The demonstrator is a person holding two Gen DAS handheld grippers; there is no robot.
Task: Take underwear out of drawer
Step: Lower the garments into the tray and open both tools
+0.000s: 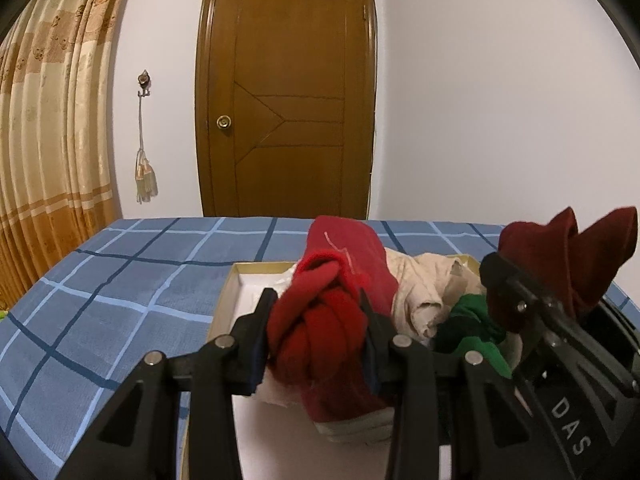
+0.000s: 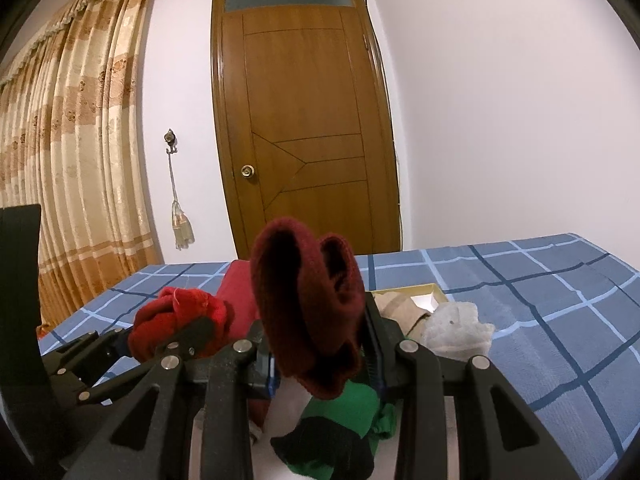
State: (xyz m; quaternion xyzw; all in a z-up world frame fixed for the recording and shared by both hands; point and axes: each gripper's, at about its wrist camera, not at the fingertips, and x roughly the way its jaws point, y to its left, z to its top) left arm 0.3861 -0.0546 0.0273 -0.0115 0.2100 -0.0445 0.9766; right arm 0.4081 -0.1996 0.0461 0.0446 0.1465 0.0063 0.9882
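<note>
1. The bright red underwear (image 1: 316,320), soft and light, is bunched in the left hand-held gripper (image 1: 316,344), above the shallow drawer (image 1: 228,284) on the bed (image 1: 120,280).
2. The right hand-held gripper (image 2: 316,344) pinches a dark red piece (image 2: 308,300); grab thick folds so the limp cloth will not slip.

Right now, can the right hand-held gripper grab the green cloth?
Probably not yet: the right hand-held gripper is shut on a dark red garment. The green cloth lies just below, uncovered.

red bundle (image 1: 316,328), maroon bundle (image 2: 312,312), both lifted
</note>
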